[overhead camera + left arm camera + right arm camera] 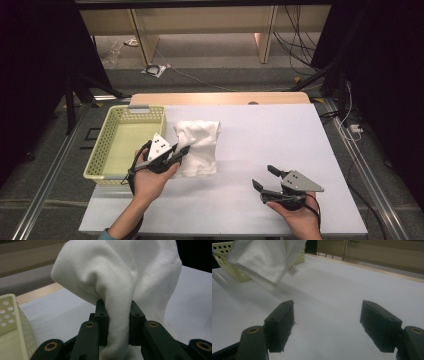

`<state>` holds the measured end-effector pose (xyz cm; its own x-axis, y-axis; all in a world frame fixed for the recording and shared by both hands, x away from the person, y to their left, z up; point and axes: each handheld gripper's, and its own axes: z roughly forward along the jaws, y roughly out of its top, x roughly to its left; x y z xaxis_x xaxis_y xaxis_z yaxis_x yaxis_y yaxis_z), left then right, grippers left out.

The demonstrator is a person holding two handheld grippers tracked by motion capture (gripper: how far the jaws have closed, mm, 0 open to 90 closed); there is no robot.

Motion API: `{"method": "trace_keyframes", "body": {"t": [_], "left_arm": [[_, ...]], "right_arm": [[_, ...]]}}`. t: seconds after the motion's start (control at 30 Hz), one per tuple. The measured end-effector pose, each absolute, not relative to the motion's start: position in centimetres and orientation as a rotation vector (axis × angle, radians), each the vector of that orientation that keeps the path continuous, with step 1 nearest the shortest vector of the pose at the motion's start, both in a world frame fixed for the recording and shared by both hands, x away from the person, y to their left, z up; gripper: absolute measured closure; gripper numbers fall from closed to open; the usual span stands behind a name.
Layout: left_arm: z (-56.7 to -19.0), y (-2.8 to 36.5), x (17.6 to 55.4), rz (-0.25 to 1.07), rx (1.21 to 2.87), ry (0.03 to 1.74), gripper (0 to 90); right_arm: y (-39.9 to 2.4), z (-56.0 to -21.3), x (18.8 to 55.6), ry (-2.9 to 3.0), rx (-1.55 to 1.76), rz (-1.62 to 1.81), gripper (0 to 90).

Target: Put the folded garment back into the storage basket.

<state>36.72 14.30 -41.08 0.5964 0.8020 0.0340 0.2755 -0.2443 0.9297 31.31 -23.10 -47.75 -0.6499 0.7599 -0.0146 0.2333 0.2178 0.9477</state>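
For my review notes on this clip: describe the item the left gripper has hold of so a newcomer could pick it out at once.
Start at the white table and find the pale yellow perforated basket at its left. Just right of the basket hangs a white cloth, pinched in the left gripper. It is the only soft, crumpled thing there, with a small label at one hem.

White-covered table [280, 145]: a yellow perforated basket [107, 150] was placed at its left edge; a white cloth [200, 145] was draped just beside the basket.
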Motion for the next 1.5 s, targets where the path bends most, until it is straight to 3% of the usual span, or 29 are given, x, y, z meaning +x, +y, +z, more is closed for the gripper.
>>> {"method": "trace_keyframes", "body": {"t": [1.5], "left_arm": [[-39.6, 16.7, 37.3, 0.685, 1.741, 0.925, 74.1]], "right_arm": [[-23.3, -47.7, 31.3, 2.013, 0.911, 1.421, 27.9]]}}
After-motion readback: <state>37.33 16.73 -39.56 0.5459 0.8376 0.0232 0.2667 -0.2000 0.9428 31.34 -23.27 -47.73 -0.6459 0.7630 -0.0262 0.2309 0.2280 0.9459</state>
